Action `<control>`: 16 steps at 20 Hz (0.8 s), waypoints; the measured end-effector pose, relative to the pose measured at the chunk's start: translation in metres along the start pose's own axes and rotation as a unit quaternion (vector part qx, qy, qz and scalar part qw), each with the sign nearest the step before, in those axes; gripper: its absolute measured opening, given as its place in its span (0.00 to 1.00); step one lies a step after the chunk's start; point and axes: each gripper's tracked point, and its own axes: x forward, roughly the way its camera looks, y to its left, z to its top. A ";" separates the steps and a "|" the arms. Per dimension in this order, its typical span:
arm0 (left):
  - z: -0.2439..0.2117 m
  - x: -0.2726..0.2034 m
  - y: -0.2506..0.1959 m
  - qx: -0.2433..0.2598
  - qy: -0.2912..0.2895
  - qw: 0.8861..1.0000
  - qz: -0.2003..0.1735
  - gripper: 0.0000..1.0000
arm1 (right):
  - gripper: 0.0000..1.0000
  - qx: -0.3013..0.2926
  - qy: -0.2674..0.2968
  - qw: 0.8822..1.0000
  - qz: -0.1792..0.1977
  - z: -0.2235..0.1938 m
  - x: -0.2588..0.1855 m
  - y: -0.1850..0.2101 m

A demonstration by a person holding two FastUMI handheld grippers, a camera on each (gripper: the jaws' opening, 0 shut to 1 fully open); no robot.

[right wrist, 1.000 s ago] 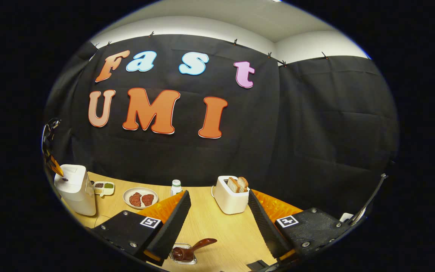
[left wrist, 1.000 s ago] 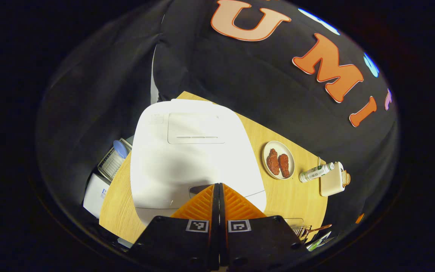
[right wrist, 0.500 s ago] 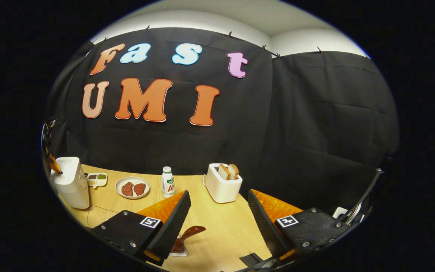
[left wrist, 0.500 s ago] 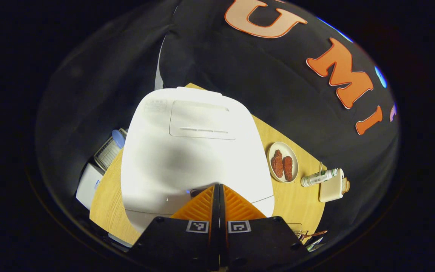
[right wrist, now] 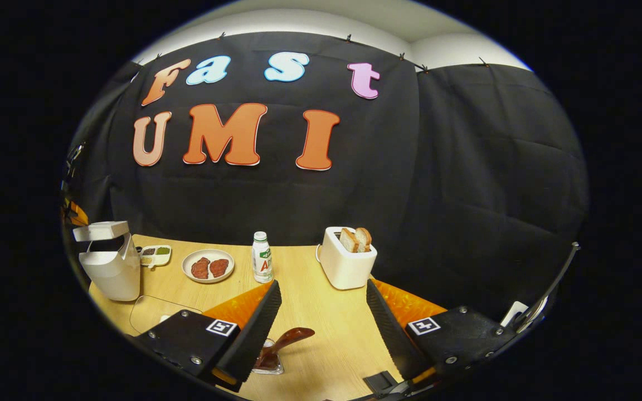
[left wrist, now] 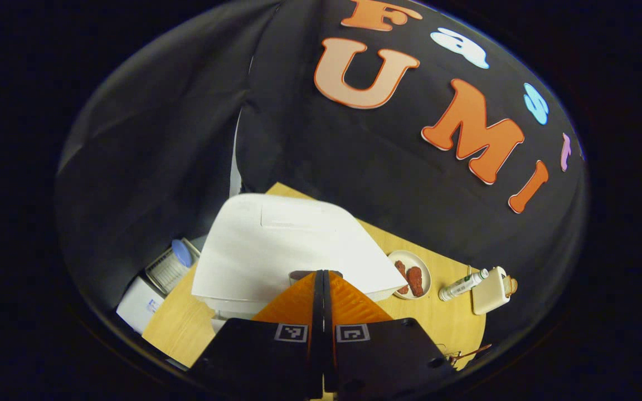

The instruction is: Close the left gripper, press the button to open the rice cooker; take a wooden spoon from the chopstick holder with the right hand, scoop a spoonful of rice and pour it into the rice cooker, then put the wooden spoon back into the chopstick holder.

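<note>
The white rice cooker (right wrist: 110,270) stands at the table's left end, its lid (right wrist: 101,230) lifted a little off the body. In the left gripper view the tilted lid (left wrist: 276,245) lies just ahead of my left gripper (left wrist: 321,274), which is shut with nothing in it, beside the dark button (left wrist: 305,274). My right gripper (right wrist: 321,285) hovers open above the table. The wooden spoon (right wrist: 286,340) leans in a small clear holder (right wrist: 270,366), low between its fingers and near the left one, untouched.
A plate of meat (right wrist: 208,265), a white bottle (right wrist: 262,257) and a toaster with bread (right wrist: 346,263) line the back of the wooden table (right wrist: 321,323). A small condiment tray (right wrist: 155,253) sits by the cooker. A wire rack (left wrist: 171,266) is off the table's left end.
The rice cooker's lid has popped up from flat to tilted. My left gripper has drawn up and back from it, still shut. The right gripper stayed open and shifted only slightly.
</note>
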 end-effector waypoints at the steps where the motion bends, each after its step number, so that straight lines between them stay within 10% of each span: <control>1: 0.005 -0.006 -0.006 0.014 -0.021 1.000 0.005 0.05 | 0.96 0.000 0.004 1.000 0.006 -0.004 0.003 0.001; 16: 0.015 -0.101 -0.102 0.169 -0.191 0.967 0.001 0.05 | 0.96 0.054 0.113 0.988 0.090 -0.095 0.042 0.033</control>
